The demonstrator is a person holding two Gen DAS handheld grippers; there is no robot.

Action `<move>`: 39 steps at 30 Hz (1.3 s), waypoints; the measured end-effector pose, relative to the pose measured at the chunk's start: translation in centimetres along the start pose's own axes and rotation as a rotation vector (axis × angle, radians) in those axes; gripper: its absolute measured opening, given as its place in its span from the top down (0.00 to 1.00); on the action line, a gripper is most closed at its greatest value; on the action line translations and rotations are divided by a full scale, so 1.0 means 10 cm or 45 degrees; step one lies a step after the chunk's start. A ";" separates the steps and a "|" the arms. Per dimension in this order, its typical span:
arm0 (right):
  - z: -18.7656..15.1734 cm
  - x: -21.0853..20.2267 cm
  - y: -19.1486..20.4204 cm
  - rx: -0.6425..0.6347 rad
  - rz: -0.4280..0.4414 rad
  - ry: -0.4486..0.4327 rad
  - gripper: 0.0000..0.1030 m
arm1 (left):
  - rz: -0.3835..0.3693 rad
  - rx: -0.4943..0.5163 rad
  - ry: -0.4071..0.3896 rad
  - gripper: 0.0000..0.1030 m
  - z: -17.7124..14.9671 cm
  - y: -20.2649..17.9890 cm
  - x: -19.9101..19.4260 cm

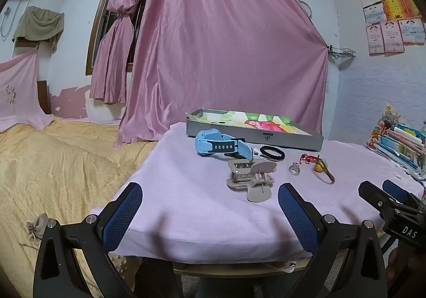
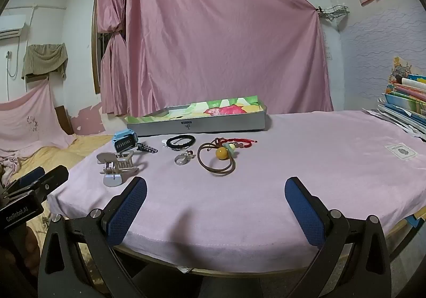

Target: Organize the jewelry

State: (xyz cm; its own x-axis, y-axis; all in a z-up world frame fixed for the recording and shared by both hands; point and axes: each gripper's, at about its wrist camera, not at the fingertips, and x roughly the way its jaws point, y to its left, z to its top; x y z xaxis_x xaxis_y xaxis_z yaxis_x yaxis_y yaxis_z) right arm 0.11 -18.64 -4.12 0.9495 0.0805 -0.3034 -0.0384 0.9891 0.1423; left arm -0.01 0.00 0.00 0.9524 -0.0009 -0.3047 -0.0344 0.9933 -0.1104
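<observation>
On the pink-covered table (image 1: 186, 207) (image 2: 306, 165) lie a blue watch (image 1: 221, 146) (image 2: 124, 141), a beige hair claw clip (image 1: 250, 178) (image 2: 117, 166), a black hair tie (image 1: 272, 152) (image 2: 181, 141), a silver ring (image 1: 295, 168) (image 2: 183, 159), a brown cord with a yellow bead (image 1: 320, 166) (image 2: 221, 153) and a red braided bracelet (image 2: 241, 143). A grey tray (image 1: 255, 135) (image 2: 197, 125) with a colourful lining stands behind them. My left gripper (image 1: 210, 199) and right gripper (image 2: 215, 197) are both open and empty, near the table's front edge.
A bed with a yellow blanket (image 1: 53, 165) lies left of the table. A stack of books and papers (image 1: 399, 143) (image 2: 404, 106) sits at the table's right edge. Pink curtains (image 1: 213, 45) hang behind. The right gripper shows in the left wrist view (image 1: 391, 207).
</observation>
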 end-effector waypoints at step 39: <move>0.00 0.00 -0.01 0.000 0.000 -0.002 0.01 | 0.001 0.000 0.004 0.01 0.02 0.00 0.01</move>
State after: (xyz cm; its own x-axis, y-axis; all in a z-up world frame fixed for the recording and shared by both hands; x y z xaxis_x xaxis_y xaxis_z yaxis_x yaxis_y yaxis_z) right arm 0.06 -18.74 -4.15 0.9500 0.0806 -0.3016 -0.0386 0.9890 0.1427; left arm 0.14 0.03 0.16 0.9515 -0.0003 -0.3075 -0.0353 0.9933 -0.1102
